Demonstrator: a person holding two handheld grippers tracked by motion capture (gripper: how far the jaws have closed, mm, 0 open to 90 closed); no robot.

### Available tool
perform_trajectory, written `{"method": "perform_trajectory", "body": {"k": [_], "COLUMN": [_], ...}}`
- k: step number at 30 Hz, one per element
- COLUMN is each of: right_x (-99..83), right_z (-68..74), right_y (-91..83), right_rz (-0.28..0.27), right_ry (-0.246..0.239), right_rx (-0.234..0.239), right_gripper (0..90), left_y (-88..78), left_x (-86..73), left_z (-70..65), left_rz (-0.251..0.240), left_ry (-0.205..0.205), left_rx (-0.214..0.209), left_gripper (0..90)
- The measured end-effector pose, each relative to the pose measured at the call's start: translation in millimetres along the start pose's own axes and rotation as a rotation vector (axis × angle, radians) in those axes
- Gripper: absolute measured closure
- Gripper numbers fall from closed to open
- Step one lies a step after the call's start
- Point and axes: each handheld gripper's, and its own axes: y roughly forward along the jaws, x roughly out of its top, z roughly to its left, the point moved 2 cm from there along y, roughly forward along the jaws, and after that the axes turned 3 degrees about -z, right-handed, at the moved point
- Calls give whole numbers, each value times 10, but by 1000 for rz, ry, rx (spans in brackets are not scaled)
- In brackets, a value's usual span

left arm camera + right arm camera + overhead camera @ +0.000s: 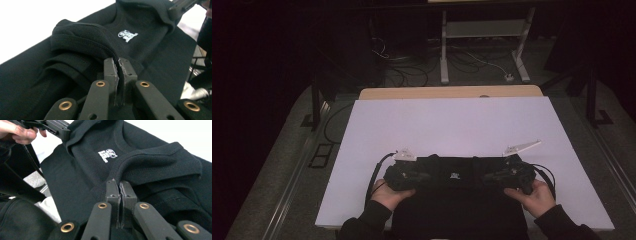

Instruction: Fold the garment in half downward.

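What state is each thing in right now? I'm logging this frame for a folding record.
Black shirt: bunched at the near table edge, collar folded over, white logo facing up.
Left gripper: shut on the shirt's fabric.
Right gripper: shut on the shirt's fabric.
White sheet: lying flat on the table.

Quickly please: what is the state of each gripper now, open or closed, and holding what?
Left gripper: closed, pinching the black garment near its collar.
Right gripper: closed, pinching the same garment on the other side.
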Motion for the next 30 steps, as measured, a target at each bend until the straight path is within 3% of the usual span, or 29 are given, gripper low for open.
{"method": "perform_trajectory", "body": {"k": [11,20,30], "right_x": [-155,-257,-364], "right_z": [50,133,209], "right_y": [-9,3,33], "right_rz": [51,85,127], "right_ry": [2,4,-5], "right_rx": [26,44,52], "right_gripper": [858,857,856], "left_y": [3,-21,15], "left_x": [-156,-262,-369], "left_z": [-140,-214,-304], "left_rz": [87,102,158], "left_ry": [39,22,18], "left_rx": [-45,-51,-66], "left_gripper": [839,838,833]}}
